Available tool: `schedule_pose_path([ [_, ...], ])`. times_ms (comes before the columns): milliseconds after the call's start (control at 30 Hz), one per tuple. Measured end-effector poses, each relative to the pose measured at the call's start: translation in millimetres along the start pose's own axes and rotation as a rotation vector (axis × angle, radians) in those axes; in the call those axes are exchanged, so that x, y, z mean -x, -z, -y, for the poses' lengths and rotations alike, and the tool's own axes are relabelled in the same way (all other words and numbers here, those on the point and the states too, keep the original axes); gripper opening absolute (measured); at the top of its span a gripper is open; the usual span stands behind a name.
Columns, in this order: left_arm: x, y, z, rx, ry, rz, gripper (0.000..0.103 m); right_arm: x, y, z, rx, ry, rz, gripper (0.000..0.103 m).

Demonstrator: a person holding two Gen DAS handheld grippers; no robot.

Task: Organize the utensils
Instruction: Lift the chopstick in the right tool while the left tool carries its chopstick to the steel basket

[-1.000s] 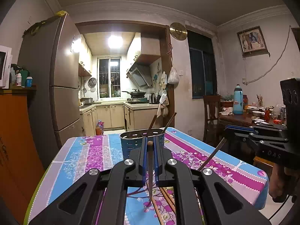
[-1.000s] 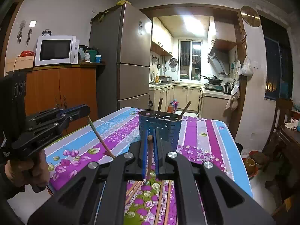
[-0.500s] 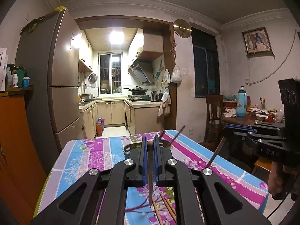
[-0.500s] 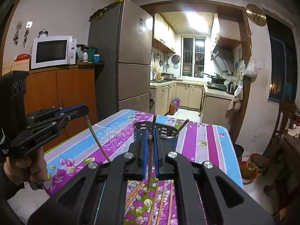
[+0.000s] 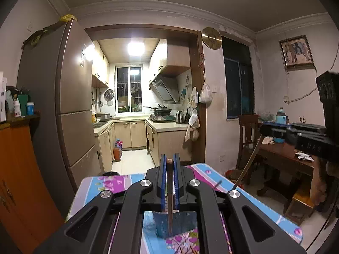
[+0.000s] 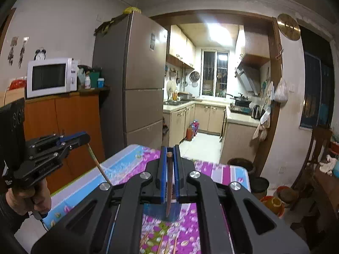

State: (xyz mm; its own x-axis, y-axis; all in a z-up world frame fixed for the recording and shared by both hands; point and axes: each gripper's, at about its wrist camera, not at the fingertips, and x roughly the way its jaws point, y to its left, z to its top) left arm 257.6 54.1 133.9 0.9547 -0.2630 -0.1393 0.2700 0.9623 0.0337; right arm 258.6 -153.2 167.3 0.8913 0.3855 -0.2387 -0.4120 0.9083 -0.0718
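We look past a tall brown fridge into a narrow kitchen — ceiling light on, barred window dark. A white microwave sits on an orange cabinet; the walls are pale.

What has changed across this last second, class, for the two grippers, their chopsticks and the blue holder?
Both grippers have risen: the left gripper and the right gripper carry their chopsticks higher, tips hanging over the blue holder, which dropped from mid-view to beneath the fingers. Both grips stayed shut; nothing was released.
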Motion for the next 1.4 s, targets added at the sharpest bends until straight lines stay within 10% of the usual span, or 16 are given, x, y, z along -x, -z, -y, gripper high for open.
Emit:
schedule_pose_path([
  [400,-48.5,-65.5,-12.1,0.021,-0.018,-0.009,0.008,-51.6,-64.2,22.4,0.005,0.026,-0.024,0.005],
  [1400,-153.4,-23.9,-23.1,0.025,-0.054,-0.193,0.008,-150.9,-12.4,44.3,-0.115,-0.045,-0.231,0.005],
])
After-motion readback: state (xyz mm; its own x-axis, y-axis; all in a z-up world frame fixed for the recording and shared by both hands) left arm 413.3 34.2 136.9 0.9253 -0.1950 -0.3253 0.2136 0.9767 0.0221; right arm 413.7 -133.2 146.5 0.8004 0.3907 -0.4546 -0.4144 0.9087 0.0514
